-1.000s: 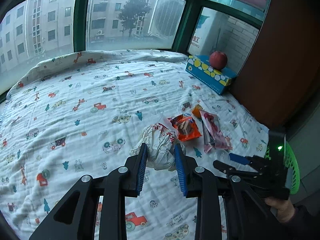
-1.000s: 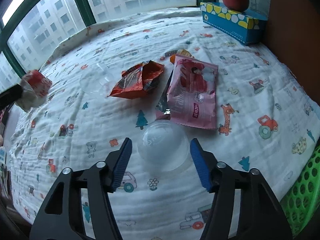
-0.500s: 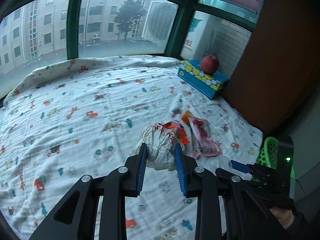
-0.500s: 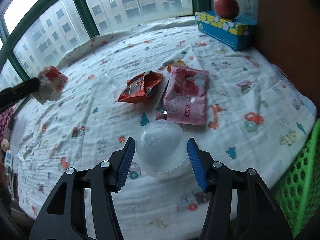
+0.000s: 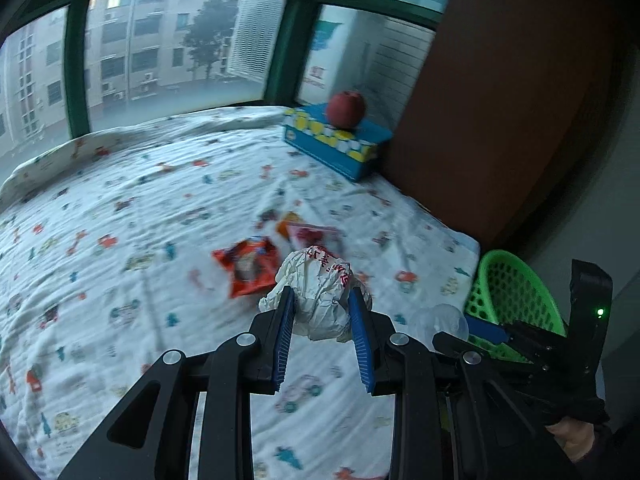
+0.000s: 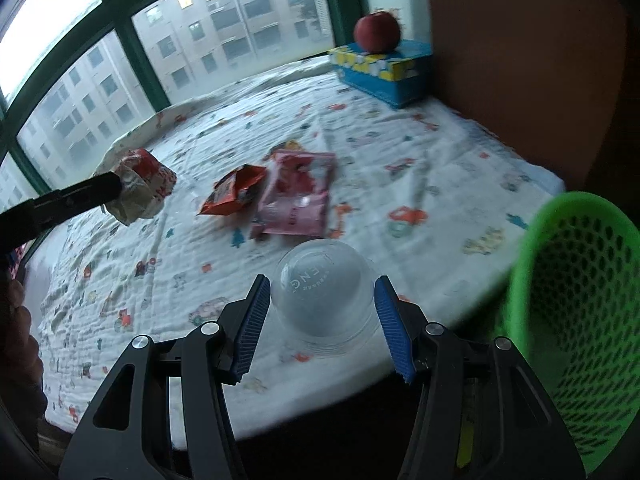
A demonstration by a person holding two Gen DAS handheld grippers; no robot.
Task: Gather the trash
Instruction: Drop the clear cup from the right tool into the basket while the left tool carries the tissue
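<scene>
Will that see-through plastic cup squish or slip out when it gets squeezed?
The clear cup looks thin-walled, so it would probably flex or crackle under a hard squeeze. Its smooth, rounded sides might slip, though the right tool has ribbed blue pads to help. It seems empty, so likely very light.

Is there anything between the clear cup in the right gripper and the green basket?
Nothing visible. The clear cup, held in the right gripper, is near the bed's edge, and the green basket stands open just to its right with only empty space between.

Embossed letters "ENG" show on the clear plastic cup (image 6: 323,300).
</scene>
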